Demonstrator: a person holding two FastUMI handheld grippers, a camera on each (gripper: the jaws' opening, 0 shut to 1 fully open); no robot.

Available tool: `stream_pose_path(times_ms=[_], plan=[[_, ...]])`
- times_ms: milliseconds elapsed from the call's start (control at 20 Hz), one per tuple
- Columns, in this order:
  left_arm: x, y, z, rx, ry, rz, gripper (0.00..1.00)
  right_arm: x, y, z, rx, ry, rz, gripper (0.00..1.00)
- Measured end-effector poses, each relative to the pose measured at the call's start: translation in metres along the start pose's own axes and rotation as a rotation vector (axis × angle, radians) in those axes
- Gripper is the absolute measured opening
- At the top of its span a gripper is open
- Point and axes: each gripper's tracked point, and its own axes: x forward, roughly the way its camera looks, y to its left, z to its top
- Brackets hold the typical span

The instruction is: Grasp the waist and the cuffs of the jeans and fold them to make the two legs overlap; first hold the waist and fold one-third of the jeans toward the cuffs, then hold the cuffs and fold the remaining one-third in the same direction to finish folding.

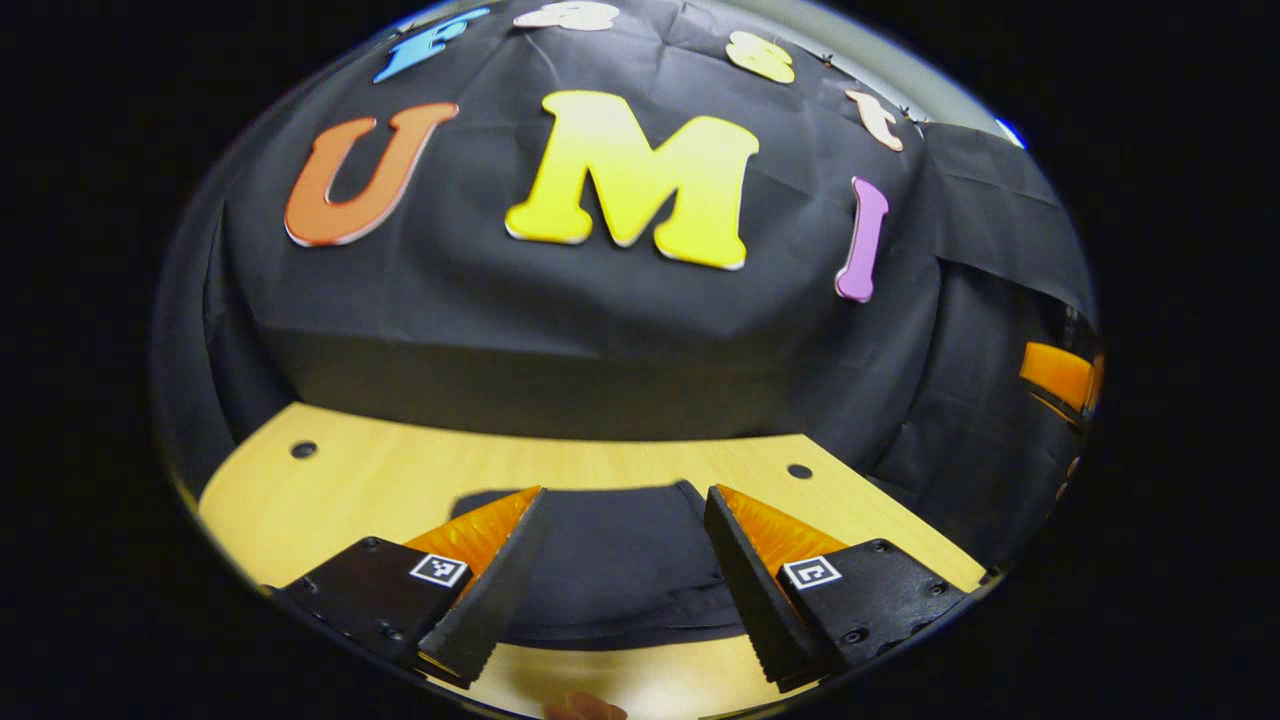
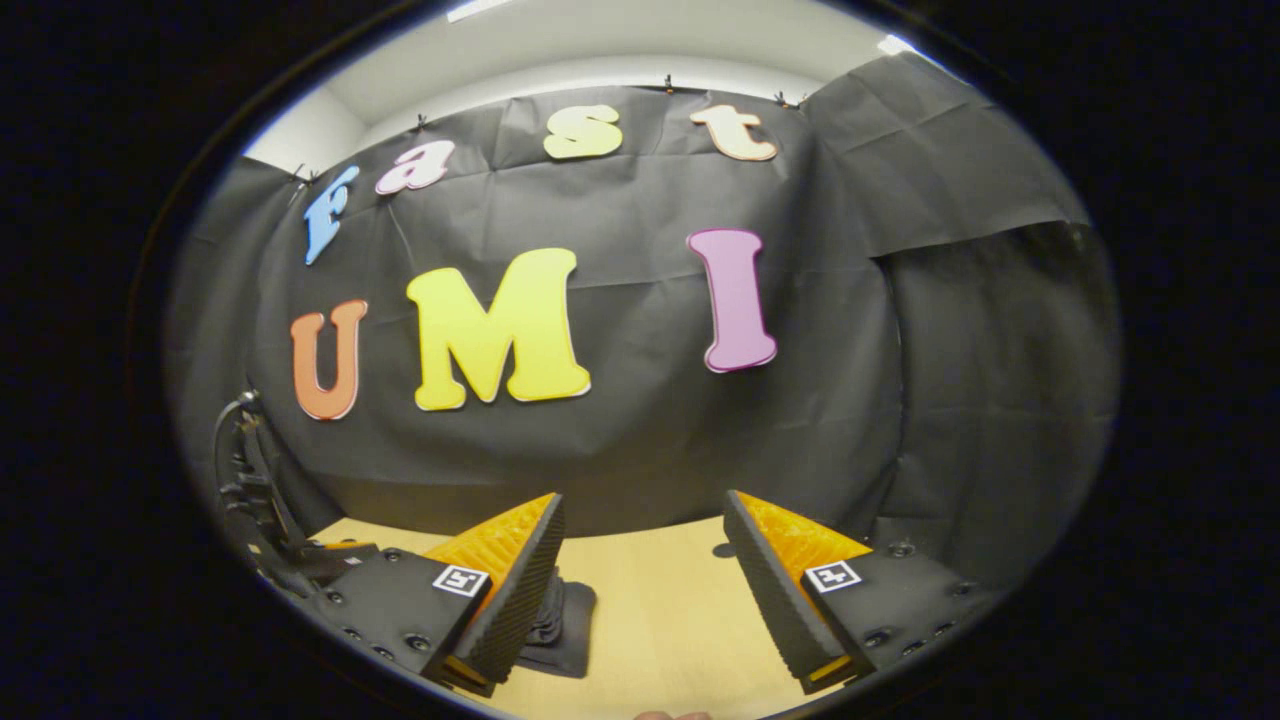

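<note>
A: Jeans (image 1: 610, 565) lie on the wooden table (image 1: 390, 480), a dark, compact slab of cloth straight ahead of the left gripper (image 1: 625, 565). In the right gripper view the same garment shows as a stacked edge (image 2: 560, 625) just past the right gripper (image 2: 640, 600), off toward its left finger.

B: Are the fingers on anything?

A: No. Both pairs stand wide apart, holding nothing and clear of the cloth.

B: So which step is this?

A: I can't say for sure. The bundle looks layered, so my guess is the folding is well along or done. If a fold remains, I'd bring each gripper low to one corner of the same end, pinch all layers together rather than the top one alone, lift both corners level, and lay the end over without dragging the pile.

B: What can't you make out?

A: Waist and cuffs are indistinguishable; the fabric is too dark to show seams. The near edge of the jeans is cut off behind the left gripper's fingers. In the right gripper view, dark equipment (image 2: 245, 480) at the left edge may be the other gripper, but I can't tell.
</note>
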Motion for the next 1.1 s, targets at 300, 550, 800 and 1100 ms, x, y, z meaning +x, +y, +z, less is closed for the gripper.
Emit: stream_pose_path(times_ms=[300,550,800,1100], plan=[[-0.061,0.050,0.075,0.104,-0.169,0.121,1.00,0.008,0.062,0.003,0.003,-0.007,0.129,0.99],[-0.107,0.072,0.086,0.116,-0.212,0.222,0.98,-0.001,0.088,-0.004,-0.011,0.006,0.189,0.99],[-0.128,0.077,0.068,0.069,-0.181,0.265,0.98,-0.013,0.101,-0.011,-0.054,-0.021,0.178,0.99],[-0.134,0.076,0.068,0.068,-0.179,0.274,0.98,-0.024,0.111,-0.016,-0.087,-0.018,0.191,0.99]])
